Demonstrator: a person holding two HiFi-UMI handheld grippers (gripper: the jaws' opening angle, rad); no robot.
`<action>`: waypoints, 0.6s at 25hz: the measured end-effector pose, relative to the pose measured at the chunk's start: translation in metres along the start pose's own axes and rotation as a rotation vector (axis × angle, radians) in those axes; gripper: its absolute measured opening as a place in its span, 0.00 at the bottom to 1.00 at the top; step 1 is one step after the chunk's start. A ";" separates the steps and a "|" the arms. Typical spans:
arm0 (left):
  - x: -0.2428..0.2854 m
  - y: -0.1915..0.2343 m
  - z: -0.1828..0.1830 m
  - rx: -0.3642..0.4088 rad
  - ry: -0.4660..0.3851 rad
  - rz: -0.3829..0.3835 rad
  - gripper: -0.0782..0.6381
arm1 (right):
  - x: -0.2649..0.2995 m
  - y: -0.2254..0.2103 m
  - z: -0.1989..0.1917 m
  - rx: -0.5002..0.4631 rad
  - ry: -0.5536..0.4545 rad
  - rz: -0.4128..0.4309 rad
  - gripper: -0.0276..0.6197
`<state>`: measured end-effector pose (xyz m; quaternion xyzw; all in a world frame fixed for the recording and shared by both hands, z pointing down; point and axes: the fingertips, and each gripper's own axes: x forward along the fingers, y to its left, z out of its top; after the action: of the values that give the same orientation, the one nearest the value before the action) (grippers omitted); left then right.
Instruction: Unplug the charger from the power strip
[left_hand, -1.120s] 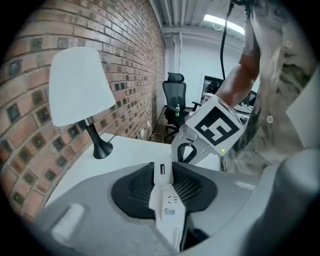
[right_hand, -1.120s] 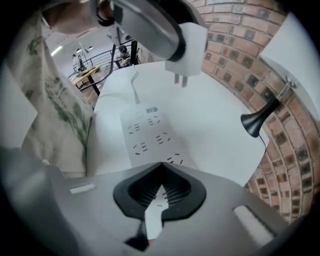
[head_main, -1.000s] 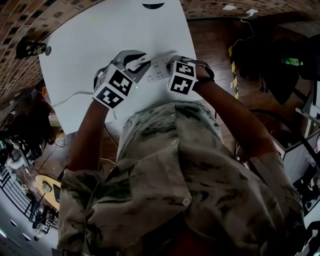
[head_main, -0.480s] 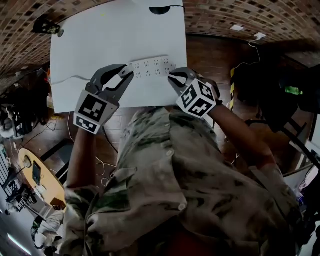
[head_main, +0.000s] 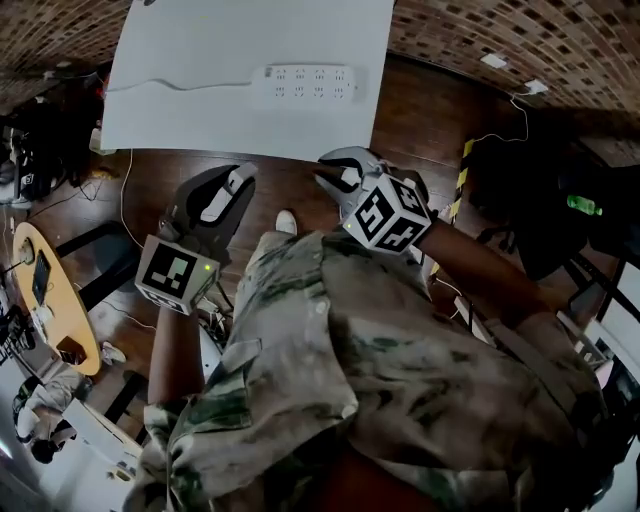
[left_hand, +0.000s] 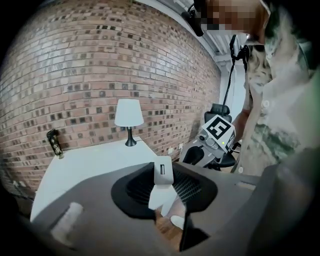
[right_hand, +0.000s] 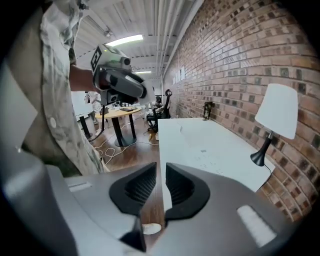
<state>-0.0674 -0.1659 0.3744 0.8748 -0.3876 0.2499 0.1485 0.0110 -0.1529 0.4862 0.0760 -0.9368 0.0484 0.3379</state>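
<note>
The white power strip (head_main: 305, 82) lies on the white table (head_main: 250, 140), its cable running off to the left, with no plug in its sockets. Both grippers hang over the wooden floor, well short of the table's near edge. My left gripper (head_main: 232, 187) (left_hand: 162, 172) is shut on a small white charger (left_hand: 161, 189), which stands up between the pads with a USB slot on top. To its right, my right gripper (head_main: 335, 172) (right_hand: 161, 167) has its jaws almost together and nothing between them.
A white lamp (left_hand: 128, 117) (right_hand: 275, 120) and a dark bottle (left_hand: 54, 142) stand at the table's back by the brick wall. A round wooden table (head_main: 40, 290) and loose cables (head_main: 125, 200) are on the floor to the left.
Both grippers have drawn back from the power strip and off the table toward the person. The charger came away with the left gripper. The strip stays on the table.
</note>
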 end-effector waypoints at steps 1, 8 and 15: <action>-0.010 -0.007 -0.006 -0.007 -0.010 0.003 0.26 | -0.001 0.011 0.003 -0.012 -0.002 0.003 0.14; -0.099 -0.044 -0.044 0.005 -0.113 0.028 0.26 | -0.010 0.095 0.017 -0.053 0.000 -0.061 0.13; -0.199 -0.091 -0.127 -0.029 -0.168 -0.044 0.26 | -0.037 0.225 0.048 0.062 -0.095 -0.222 0.12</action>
<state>-0.1543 0.0720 0.3638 0.8987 -0.3830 0.1670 0.1336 -0.0304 0.0655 0.4169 0.1921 -0.9356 0.0361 0.2942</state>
